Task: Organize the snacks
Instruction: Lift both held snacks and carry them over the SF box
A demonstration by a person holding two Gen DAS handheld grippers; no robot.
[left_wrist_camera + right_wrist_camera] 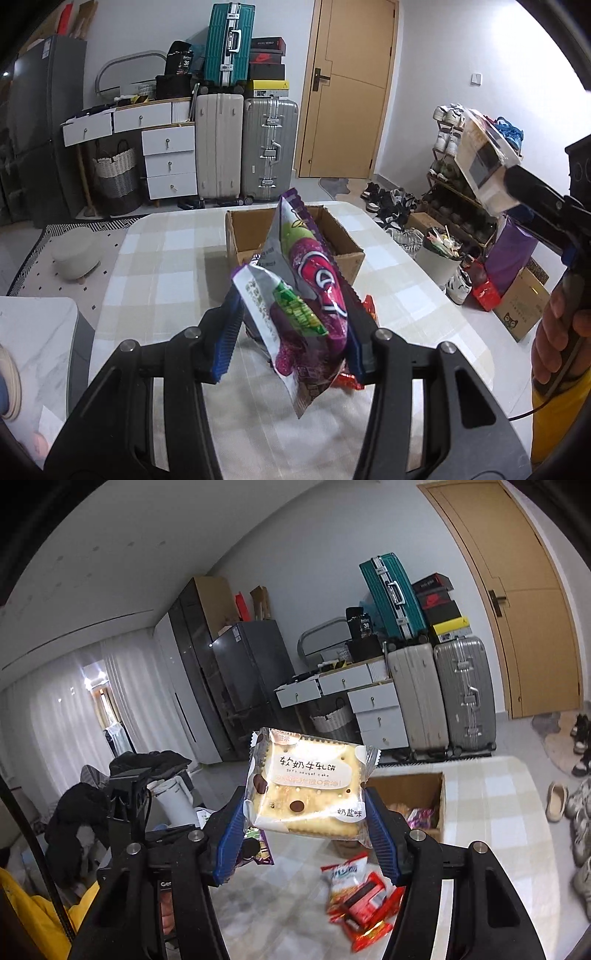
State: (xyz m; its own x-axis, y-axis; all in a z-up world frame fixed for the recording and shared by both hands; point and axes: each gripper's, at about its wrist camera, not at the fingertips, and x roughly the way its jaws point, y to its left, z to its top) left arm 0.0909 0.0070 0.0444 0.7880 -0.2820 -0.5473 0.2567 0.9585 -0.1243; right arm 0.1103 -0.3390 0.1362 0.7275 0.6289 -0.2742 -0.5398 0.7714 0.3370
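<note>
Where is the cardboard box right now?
The cardboard box sits open on the checked table, at its far end toward the suitcases. In the left wrist view it is behind the purple snack bag.

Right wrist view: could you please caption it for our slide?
Right claw holds a wrapped nougat cracker above the cardboard box.
</note>
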